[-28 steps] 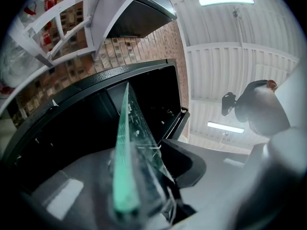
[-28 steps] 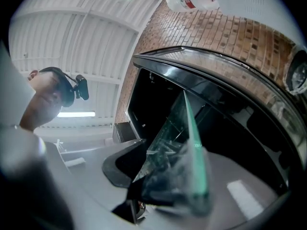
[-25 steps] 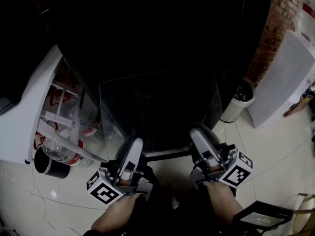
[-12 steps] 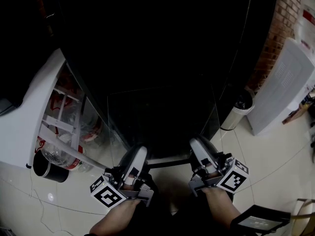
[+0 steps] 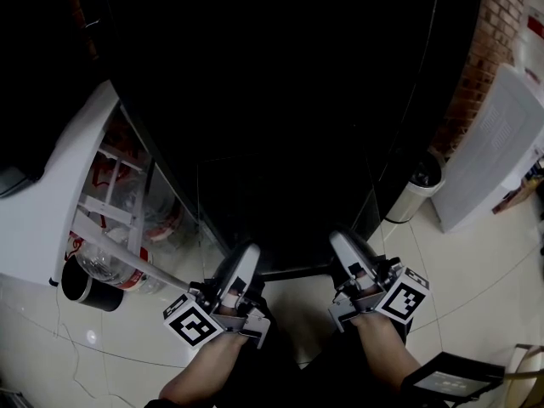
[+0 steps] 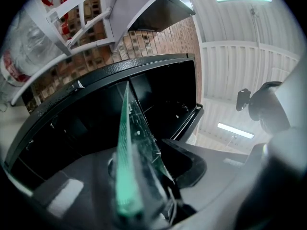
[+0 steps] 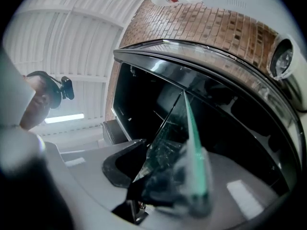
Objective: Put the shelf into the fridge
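The shelf (image 5: 285,219) is a clear glass pane with a dark front trim. It lies level, and its far part reaches into the black open fridge (image 5: 280,83). My left gripper (image 5: 245,262) is shut on the near edge at the left, and my right gripper (image 5: 344,249) is shut on the same edge at the right. In the left gripper view the greenish glass edge (image 6: 125,143) runs between the pads of the left gripper (image 6: 132,186) toward the fridge cavity. The right gripper view shows the same pane (image 7: 192,133) clamped in the right gripper (image 7: 184,181).
The white fridge door (image 5: 51,185) stands open at the left, with clear bottles (image 5: 102,262) in its racks. A round bin (image 5: 415,189) stands on the tiled floor right of the fridge, beside a white appliance (image 5: 497,143) and a brick wall (image 5: 476,49).
The glass shelf has slid farther into the fridge, and less of the pane shows outside it. Both grippers have kept their hold and moved slightly forward.
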Motion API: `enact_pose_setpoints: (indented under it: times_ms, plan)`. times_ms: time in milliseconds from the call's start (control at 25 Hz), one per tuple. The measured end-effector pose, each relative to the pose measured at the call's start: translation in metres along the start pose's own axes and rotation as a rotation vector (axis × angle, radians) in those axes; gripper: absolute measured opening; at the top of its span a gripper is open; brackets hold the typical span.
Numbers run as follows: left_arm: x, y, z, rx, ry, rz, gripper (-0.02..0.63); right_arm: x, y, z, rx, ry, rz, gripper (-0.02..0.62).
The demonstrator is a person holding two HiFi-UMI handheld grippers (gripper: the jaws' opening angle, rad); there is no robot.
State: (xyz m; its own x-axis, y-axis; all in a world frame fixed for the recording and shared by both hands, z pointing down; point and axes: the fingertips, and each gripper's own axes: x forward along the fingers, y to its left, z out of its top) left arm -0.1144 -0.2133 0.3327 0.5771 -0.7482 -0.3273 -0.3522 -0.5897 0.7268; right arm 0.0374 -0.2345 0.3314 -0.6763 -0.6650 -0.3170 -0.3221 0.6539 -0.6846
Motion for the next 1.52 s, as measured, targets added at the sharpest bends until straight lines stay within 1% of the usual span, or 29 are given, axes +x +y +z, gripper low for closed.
enact_pose_setpoints:
  times_ms: [280,520,680,800,1000,1400,1520]
  plan:
    - [0.006,0.02,0.0,-0.033,0.009,0.04,0.061,0.009,-0.018,-0.004,0.029,0.016,-0.039,0.094]
    - [0.01,0.031,0.001,-0.053,0.015,0.061,0.061,0.016,-0.026,-0.007,0.054,0.028,-0.048,0.092]
    - [0.012,0.036,0.0,-0.082,0.012,0.071,0.06,0.02,-0.028,-0.007,0.058,0.032,-0.042,0.092]
    - [0.013,0.041,-0.002,-0.113,0.011,0.08,0.058,0.021,-0.034,-0.007,0.066,0.031,-0.057,0.092]
    - [0.015,0.049,0.0,-0.157,0.0,0.102,0.054,0.026,-0.036,-0.009,0.075,0.035,-0.057,0.092]
    - [0.018,0.054,0.004,-0.164,0.001,0.102,0.054,0.032,-0.04,-0.009,0.081,0.04,-0.072,0.092]
    - [0.021,0.054,0.006,-0.147,0.0,0.096,0.058,0.033,-0.04,-0.007,0.091,0.038,-0.081,0.089]
